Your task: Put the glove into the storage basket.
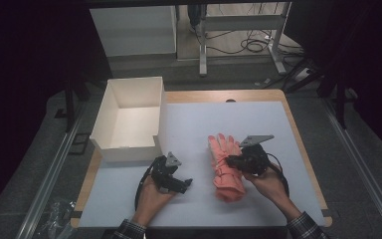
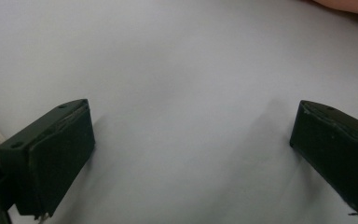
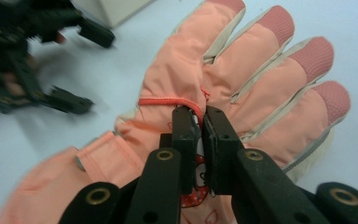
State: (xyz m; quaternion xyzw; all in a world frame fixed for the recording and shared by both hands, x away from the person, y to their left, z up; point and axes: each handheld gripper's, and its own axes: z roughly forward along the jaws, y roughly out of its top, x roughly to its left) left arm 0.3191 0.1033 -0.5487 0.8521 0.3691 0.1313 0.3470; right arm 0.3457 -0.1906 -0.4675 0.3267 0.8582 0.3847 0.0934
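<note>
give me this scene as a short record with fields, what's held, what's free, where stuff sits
surface: white mat on a wooden table
item in hand: pink glove, lying flat, fingers pointing away from the person
right gripper: jaws nearly together, pinching a small tag or fold on the back of the glove
left gripper: jaws wide apart over bare mat, nothing between them
box: white, open-topped, at the far left of the mat, apart from the glove; what it holds cannot be told

You have a salmon-pink glove with darker pink fingertips and cream trim. The box is white, the table mat pale grey
</note>
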